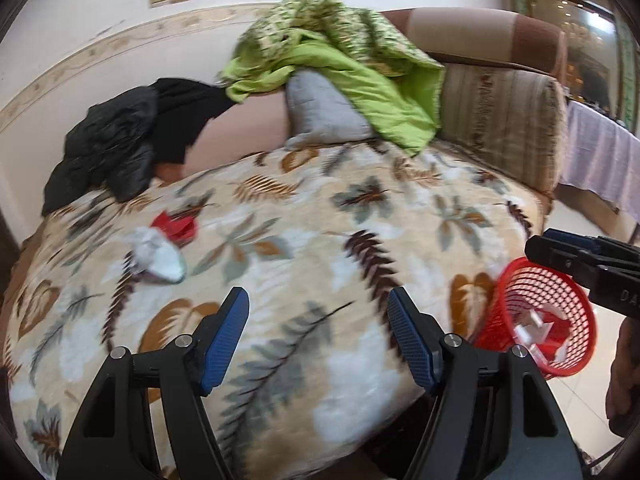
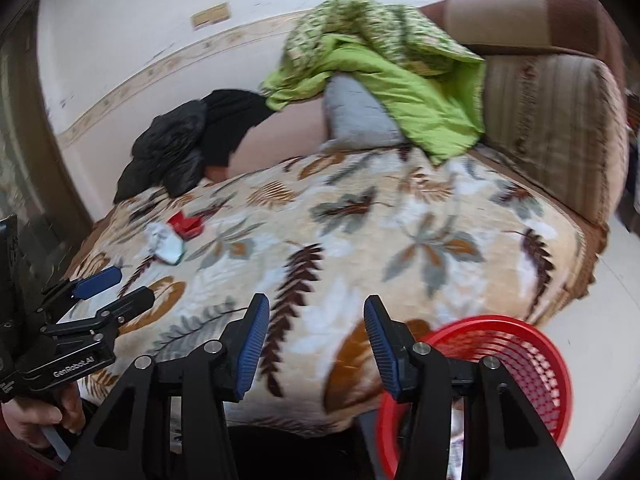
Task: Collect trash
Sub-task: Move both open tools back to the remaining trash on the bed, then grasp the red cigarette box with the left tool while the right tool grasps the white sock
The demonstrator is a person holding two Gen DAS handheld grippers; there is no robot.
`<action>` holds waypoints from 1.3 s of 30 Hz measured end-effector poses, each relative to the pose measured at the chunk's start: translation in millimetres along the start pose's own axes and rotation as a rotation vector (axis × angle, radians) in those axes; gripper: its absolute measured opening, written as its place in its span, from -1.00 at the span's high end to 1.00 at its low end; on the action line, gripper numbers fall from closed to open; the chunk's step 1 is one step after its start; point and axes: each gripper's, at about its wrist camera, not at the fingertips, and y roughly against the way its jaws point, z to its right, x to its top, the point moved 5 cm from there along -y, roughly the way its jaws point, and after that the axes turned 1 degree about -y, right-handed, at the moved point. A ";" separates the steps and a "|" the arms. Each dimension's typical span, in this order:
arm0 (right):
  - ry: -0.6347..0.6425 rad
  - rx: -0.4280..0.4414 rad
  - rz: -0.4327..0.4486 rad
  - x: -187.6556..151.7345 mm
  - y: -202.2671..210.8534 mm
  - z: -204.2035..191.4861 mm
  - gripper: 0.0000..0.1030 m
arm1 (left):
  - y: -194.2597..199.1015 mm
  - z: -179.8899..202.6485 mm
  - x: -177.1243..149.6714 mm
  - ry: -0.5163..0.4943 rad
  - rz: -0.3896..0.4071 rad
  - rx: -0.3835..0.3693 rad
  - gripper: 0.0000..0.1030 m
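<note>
A crumpled white wrapper [image 1: 158, 256] and a red scrap [image 1: 178, 226] lie on the leaf-patterned blanket [image 1: 304, 240] at the sofa's far left; both also show in the right wrist view, wrapper [image 2: 166, 246], red scrap [image 2: 186, 224]. A red mesh basket [image 1: 538, 320] with some white and red trash in it stands by the sofa's front right edge, also in the right wrist view [image 2: 516, 364]. My left gripper [image 1: 318, 308] is open and empty above the blanket. My right gripper [image 2: 316, 316] is open and empty, just left of the basket.
A black jacket [image 1: 116, 148], a grey cushion [image 1: 324, 108] and a green quilt [image 1: 344, 52] lie along the sofa back. The striped armrest [image 1: 504, 120] bounds the right side. Tiled floor [image 2: 600, 320] lies right of the basket.
</note>
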 end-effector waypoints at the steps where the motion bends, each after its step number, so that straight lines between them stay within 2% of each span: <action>1: 0.010 0.009 -0.006 -0.5 -3.2 -7.1 -0.04 | 0.9 -9.1 -3.3 0.011 -0.003 0.014 -0.37; 13: 0.095 0.071 -0.075 -4.0 -60.2 -81.4 -0.10 | 11.3 -73.9 -24.2 0.089 0.004 0.161 -0.39; 23: 0.115 0.081 -0.149 -10.3 -84.2 -98.8 -0.10 | -5.6 -132.6 -41.1 0.159 -0.014 0.278 -0.40; 27: 0.138 0.092 -0.184 -10.3 -92.9 -108.6 -0.10 | -18.1 -177.5 -54.0 0.255 -0.047 0.319 -0.40; 30: 0.140 0.129 -0.196 -3.1 -104.8 -124.6 -0.12 | -23.5 -221.3 -66.0 0.375 -0.065 0.357 -0.40; 32: 0.146 0.161 -0.202 4.3 -115.0 -141.8 -0.27 | -25.1 -242.1 -73.3 0.451 -0.075 0.367 -0.40; 35: 0.167 0.230 -0.212 19.9 -136.1 -179.3 -0.44 | -27.2 -265.2 -84.4 0.550 -0.093 0.374 -0.40; 39: 0.267 0.269 -0.171 41.2 -176.6 -239.5 -0.53 | -24.1 -275.8 -91.9 0.568 -0.100 0.398 -0.40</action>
